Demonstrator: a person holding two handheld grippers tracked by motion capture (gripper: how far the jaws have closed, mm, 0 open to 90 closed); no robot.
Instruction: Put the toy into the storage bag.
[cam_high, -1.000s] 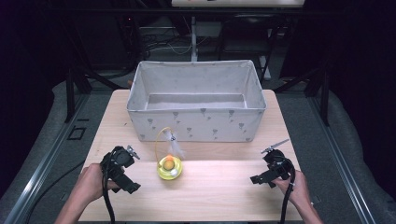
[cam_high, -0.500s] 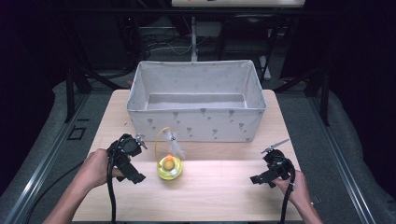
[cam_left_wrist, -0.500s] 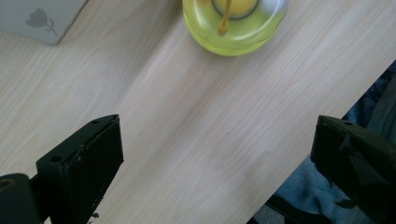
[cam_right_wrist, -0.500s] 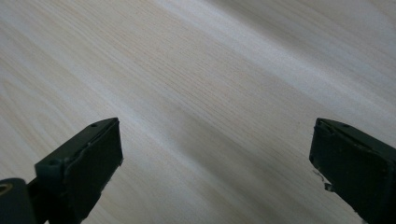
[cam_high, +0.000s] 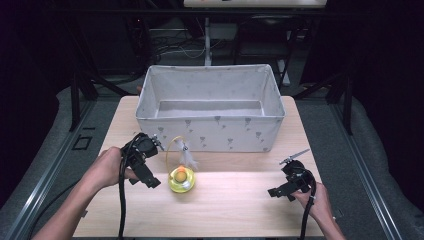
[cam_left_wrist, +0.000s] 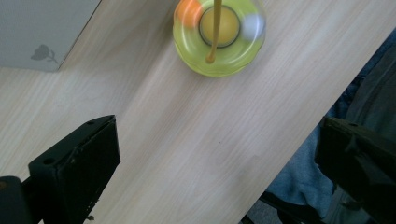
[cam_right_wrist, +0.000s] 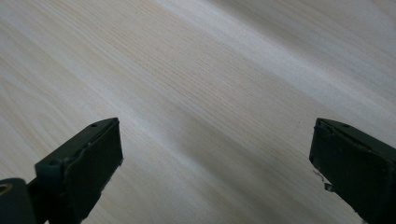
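The table (cam_high: 240, 210) is bearing everything here, its pale wood grain running bare under the right gripper's camera.

The bin (cam_high: 210, 145), a white fabric box with small printed motifs, is standing at the far half of the table. Its floor is showing nothing inside. In the left gripper view, one corner of the bin (cam_left_wrist: 42, 32) is sitting at the upper left.

The toy (cam_high: 181, 180), a round yellow-green dish, is resting on the table just in front of the bin's near wall, left of centre. It is holding an orange ball at its middle; in the left gripper view the toy (cam_left_wrist: 218, 35) is also showing an orange ball and a pale ball in its ring. A thin yellow wire is rising from the dish and arching leftward, with a white feather hanging beside it. The dish's axis is standing upright.

The left gripper (cam_high: 145, 162) is hovering just left of the toy, apart from it, jaws spread wide.

The right gripper (cam_high: 292, 175) is sitting near the table's right edge, well apart from the toy, jaws likewise wide apart over bare wood.
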